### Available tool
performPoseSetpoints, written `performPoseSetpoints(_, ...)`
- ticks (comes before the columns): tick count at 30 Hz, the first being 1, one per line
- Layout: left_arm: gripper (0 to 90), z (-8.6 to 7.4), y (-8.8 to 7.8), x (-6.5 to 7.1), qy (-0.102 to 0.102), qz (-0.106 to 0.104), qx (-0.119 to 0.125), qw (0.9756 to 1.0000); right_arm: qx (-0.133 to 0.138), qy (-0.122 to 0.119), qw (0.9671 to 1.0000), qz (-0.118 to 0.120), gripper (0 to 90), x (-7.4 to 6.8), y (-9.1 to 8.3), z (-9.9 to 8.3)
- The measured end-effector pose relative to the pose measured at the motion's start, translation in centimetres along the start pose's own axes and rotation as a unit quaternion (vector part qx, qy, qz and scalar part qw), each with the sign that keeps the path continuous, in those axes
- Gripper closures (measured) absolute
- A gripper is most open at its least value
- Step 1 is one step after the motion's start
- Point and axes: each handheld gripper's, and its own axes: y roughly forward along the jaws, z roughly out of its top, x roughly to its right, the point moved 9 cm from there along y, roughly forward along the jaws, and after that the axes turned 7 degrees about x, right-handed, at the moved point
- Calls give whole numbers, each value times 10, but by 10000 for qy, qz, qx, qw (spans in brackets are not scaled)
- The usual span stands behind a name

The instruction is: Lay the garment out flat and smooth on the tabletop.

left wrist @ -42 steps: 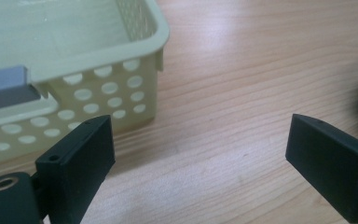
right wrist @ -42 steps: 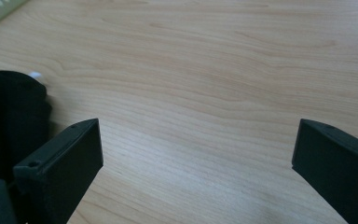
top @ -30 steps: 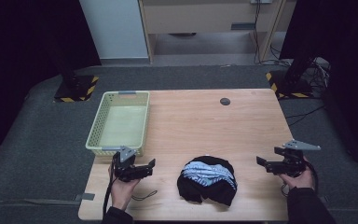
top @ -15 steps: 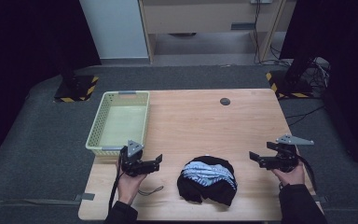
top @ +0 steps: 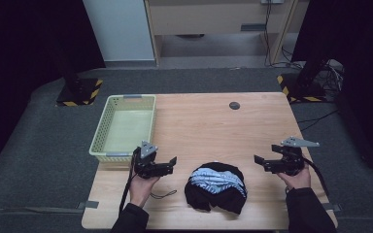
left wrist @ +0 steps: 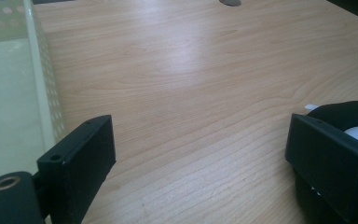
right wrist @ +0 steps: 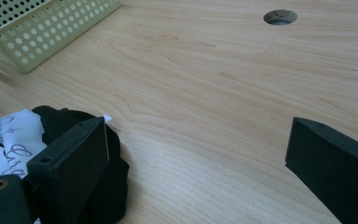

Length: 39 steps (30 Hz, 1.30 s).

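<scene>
From above, a crumpled black garment (top: 216, 189) with a pale blue printed lining lies near the front edge of the wooden surface (top: 213, 126), between the left claw (top: 171, 166) and the right claw (top: 258, 162), both held just over the wood and apart from the cloth. A pale green perforated basket (top: 103, 127) sits at the left edge. In the left gripper view the jaws stand wide apart, the garment (left wrist: 349, 109) beside the right-hand jaw. In the right gripper view the jaws gape too, the garment (right wrist: 56, 119) behind the left-hand jaw, a cable hole (right wrist: 280, 17) farther off
</scene>
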Motion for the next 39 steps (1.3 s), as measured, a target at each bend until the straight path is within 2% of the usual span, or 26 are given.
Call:
performPoseSetpoints(15, 91, 5, 17, 16, 102, -233, -79, 9996, -32, 41, 10000, 79, 68, -3, 8, 0)
performPoseSetpoints(21, 98, 5, 25, 23, 101, -337, -133, 9993, 1, 45, 9998, 203, 71, -11, 14, 4)
performPoseSetpoints(29, 115, 2, 36, 35, 113, -511, -226, 9984, -96, 26, 9994, 316, 75, -19, 22, 1)
performPoseSetpoints(35, 120, 0, 44, 46, 169, -611, -334, 9974, -160, 0, 9994, 307, 79, -21, 23, -2)
performPoseSetpoints(39, 125, -2, 47, 50, 137, -690, -386, 9968, -288, -40, 9991, 316, 79, -23, 27, -8)
